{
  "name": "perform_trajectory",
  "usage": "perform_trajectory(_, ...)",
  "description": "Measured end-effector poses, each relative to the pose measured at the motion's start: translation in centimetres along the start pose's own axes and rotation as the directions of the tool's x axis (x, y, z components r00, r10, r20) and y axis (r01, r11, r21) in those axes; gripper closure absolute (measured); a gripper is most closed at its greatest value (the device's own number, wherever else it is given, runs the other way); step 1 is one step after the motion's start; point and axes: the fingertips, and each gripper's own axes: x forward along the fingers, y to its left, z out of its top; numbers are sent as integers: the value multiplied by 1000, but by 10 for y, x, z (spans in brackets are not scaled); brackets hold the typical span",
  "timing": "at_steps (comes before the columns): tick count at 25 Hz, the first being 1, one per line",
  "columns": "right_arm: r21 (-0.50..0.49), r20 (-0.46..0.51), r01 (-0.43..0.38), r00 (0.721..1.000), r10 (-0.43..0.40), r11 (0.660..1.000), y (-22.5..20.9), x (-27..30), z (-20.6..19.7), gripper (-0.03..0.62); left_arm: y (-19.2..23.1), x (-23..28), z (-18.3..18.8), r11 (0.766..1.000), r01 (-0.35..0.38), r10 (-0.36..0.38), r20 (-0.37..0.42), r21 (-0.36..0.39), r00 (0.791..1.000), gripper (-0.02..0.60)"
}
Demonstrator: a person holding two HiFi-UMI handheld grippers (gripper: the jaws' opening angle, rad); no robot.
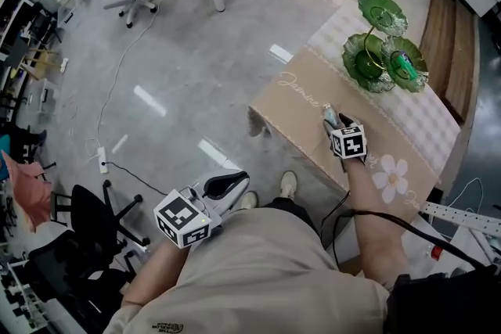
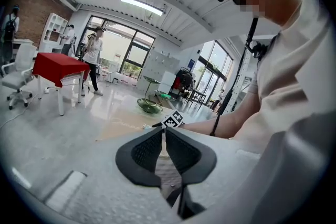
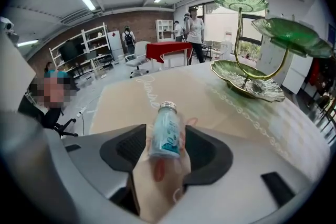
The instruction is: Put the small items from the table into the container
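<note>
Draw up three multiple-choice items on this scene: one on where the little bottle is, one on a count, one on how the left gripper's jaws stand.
1. Where is the small bottle?
A. on a chair
B. on the floor
C. between the jaws of the right gripper

2. How many green leaf dishes does the stand carry?
A. one
B. three
C. five

3. How do the jaws of the left gripper stand?
A. together, with nothing between them
B. wide apart
C. closed on a bottle

Key: 1 C, the right gripper view shows the bottle between the open jaws. 2 B, the head view shows three dishes. 3 A, the left gripper view shows the pads meeting on nothing.
</note>
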Motion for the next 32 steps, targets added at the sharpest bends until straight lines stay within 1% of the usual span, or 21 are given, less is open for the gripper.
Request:
perform_trajectory(4, -1, -25, -41, 999, 41, 999, 0, 12, -7, 358, -1, 14, 6, 1000, -25, 25, -2, -6, 1000, 572)
perform_trajectory(5, -3, -26, -44, 999, 44, 999, 0, 13, -7, 377, -1, 18, 7, 1000, -27, 27, -4, -6, 1000, 572)
perform_trajectory(6, -3, -24, -45, 999, 45, 999, -1, 13, -7, 390, -2, 21, 8, 1000, -29, 29, -5, -5, 1000, 572)
perform_trajectory(8, -1, -21, -54, 998, 54, 999, -2, 12, -6, 396, -2, 29, 12, 1000, -30, 30, -8, -2, 1000, 572)
perform_trajectory(11, -8, -20, -87, 996, 87, 996, 0, 7, -4, 402, -3, 40, 17, 1000, -25, 25, -10, 1, 1000, 572)
perform_trajectory(16, -31, 9, -145, 989, 145, 989, 6, -24, 17, 402, -7, 62, 26, 1000, 8, -8, -13, 13, 1000, 572)
perform_trajectory(20, -62, 47, -166, 984, 169, 984, 0, -65, 45, 404, -13, 83, 32, 998, 50, -50, -12, 23, 999, 572)
perform_trajectory(25, -124, 90, -151, 983, 162, 981, -24, -122, 85, 404, -20, 108, 43, 994, 104, -104, -9, 45, 995, 572)
perform_trajectory(29, -151, 125, -110, 984, 129, 982, -56, -159, 114, 404, -22, 123, 53, 990, 131, -131, -2, 60, 991, 572)
perform_trajectory(32, -164, 145, -68, 985, 93, 984, -85, -173, 132, 402, -21, 132, 58, 988, 139, -140, 1, 64, 990, 572)
